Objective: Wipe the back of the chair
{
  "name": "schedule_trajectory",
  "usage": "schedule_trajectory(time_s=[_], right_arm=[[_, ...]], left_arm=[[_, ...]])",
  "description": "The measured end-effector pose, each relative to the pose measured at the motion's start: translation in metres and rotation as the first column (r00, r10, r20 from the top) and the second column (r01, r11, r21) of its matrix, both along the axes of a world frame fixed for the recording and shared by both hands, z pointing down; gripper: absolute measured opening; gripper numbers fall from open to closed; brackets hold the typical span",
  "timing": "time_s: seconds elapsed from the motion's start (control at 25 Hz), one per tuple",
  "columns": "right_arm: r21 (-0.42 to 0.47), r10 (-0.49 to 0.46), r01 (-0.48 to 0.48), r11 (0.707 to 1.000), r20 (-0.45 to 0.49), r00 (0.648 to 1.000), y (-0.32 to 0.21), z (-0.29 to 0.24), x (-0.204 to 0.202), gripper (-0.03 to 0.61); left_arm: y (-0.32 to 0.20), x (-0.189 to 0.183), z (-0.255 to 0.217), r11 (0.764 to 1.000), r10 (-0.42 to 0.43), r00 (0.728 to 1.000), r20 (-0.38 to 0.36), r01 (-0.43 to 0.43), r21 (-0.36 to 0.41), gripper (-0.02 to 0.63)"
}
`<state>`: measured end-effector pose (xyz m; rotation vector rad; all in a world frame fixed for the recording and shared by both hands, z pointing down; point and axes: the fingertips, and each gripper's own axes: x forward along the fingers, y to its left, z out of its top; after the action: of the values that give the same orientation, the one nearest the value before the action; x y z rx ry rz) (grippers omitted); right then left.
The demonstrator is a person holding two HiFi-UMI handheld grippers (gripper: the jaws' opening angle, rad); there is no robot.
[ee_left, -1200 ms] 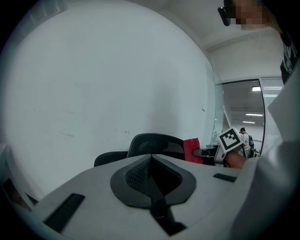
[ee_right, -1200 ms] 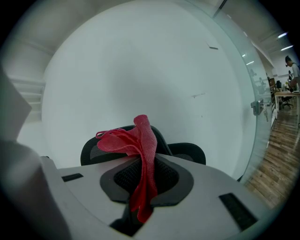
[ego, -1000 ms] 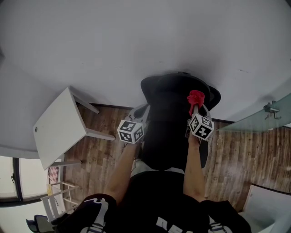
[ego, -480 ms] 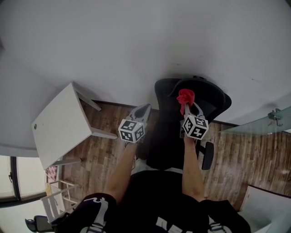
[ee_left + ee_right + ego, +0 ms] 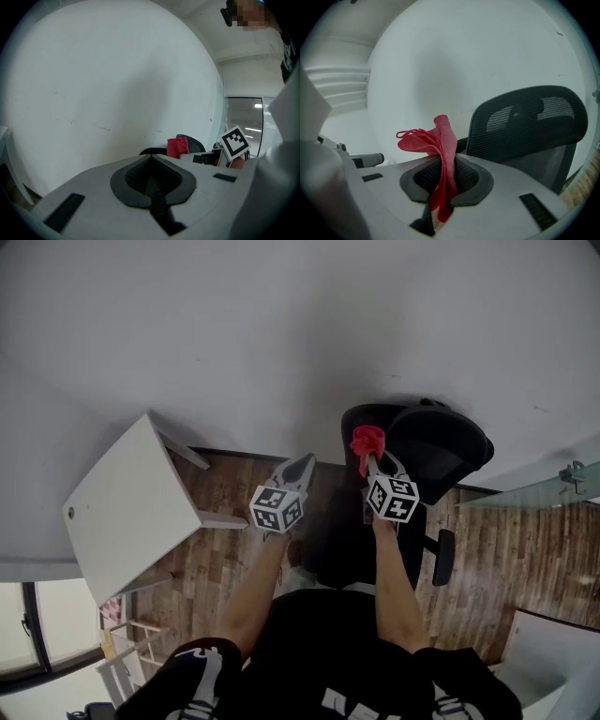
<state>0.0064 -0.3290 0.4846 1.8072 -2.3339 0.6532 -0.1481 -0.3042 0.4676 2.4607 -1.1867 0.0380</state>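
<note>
A black mesh office chair (image 5: 431, 451) stands against the white wall, its backrest (image 5: 529, 119) at the right of the right gripper view. My right gripper (image 5: 372, 457) is shut on a red cloth (image 5: 367, 442), which bunches up above the jaws (image 5: 436, 140) just left of the backrest, apart from it. My left gripper (image 5: 300, 468) is shut with nothing in it, held left of the chair. In the left gripper view the red cloth (image 5: 177, 147) and chair top (image 5: 192, 143) show past the jaws.
A white table (image 5: 131, 507) stands at the left on the wooden floor (image 5: 220, 559). A glass panel (image 5: 553, 488) with a metal fitting is at the right. The chair's armrest (image 5: 444, 557) sticks out at lower right. White wall (image 5: 281, 334) fills the far side.
The chair has swung to the right, its back now right of the right gripper. The right gripper with the red cloth shifted left and up; the left gripper moved slightly right.
</note>
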Motion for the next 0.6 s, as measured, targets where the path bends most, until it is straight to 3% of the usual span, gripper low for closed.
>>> schedule_trajectory(time_s=[0.32,0.6], right_arm=[[-0.068,0.032,-0.032,0.997,-0.001,0.999,-0.023,0.061,-0.037,0.071],[-0.078,0.071,-0.074,0.994,-0.044,0.997,-0.043,0.106,-0.03,0.069]], left_arm=[[-0.023,-0.029,0.025,0.998,0.062,0.998,-0.032,-0.062,-0.014,0.025],[-0.038,-0.036,0.052,0.994,0.099,0.995,-0.02,-0.1,-0.041,0.025]])
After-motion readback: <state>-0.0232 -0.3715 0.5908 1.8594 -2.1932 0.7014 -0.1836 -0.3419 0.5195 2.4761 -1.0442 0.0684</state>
